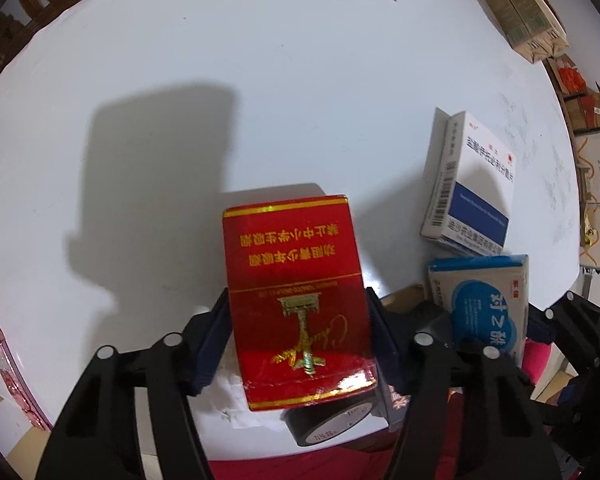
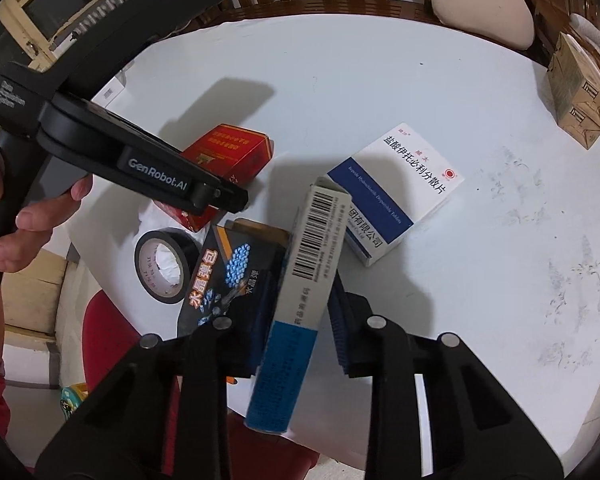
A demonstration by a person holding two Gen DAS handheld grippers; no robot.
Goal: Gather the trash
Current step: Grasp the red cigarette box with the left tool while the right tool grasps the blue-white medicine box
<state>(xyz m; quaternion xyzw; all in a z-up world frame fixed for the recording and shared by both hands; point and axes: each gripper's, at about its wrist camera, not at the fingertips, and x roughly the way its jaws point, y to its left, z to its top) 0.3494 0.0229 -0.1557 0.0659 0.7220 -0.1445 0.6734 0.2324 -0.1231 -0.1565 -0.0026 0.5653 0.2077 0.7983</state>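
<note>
Two tongs grip trash, we note: left tongs [image 1: 300,344] clamp the red pack [image 1: 296,300], right tongs [image 2: 296,320] the blue-ended box [image 2: 296,300]; next, we judge, lifting both off the worktop [image 1: 300,80].

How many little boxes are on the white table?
3 for sure: the red box in the left gripper, the blue-and-grey box in the right gripper, and the white-and-blue box lying beyond them. More may be hidden.

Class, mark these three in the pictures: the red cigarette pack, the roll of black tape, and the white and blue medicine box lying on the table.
red cigarette pack [image 1: 296,292]: left wrist view, middle of its printed face.
roll of black tape [image 2: 165,266]: right wrist view, inner core.
white and blue medicine box [image 2: 404,184]: right wrist view, top face.
</note>
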